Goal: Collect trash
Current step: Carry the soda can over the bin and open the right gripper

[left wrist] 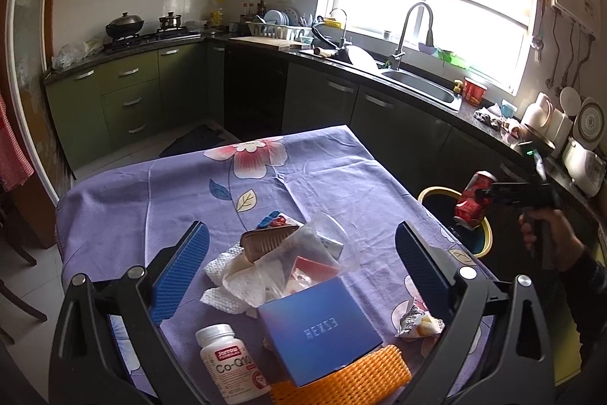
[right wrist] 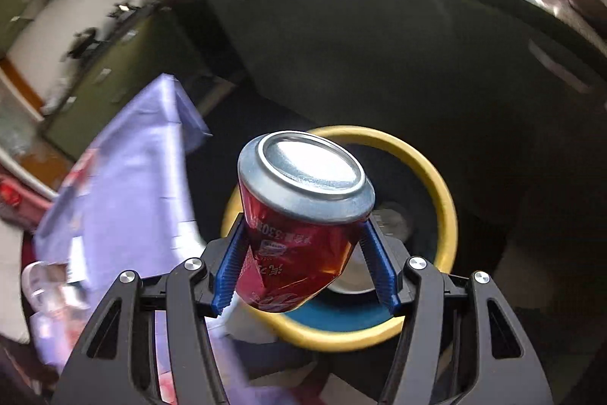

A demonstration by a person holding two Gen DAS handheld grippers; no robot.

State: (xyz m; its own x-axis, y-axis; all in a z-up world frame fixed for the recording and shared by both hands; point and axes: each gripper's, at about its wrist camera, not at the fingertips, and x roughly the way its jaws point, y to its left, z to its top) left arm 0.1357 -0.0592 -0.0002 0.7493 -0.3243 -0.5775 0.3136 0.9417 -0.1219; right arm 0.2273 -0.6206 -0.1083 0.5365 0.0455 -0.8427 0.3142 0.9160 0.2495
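The right claw grips the crushed red can by its dented sides, tilted over the yellow-rimmed bin right of the bench, probably for dropping. The left claw hangs open above the remaining litter, holding nothing.

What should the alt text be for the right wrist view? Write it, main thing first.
The right claw grips a dented red soda can between its blue pads, held above a yellow-rimmed trash bin beside the table. At left a purple tablecloth hangs off the table edge; the kitchen behind is blurred.
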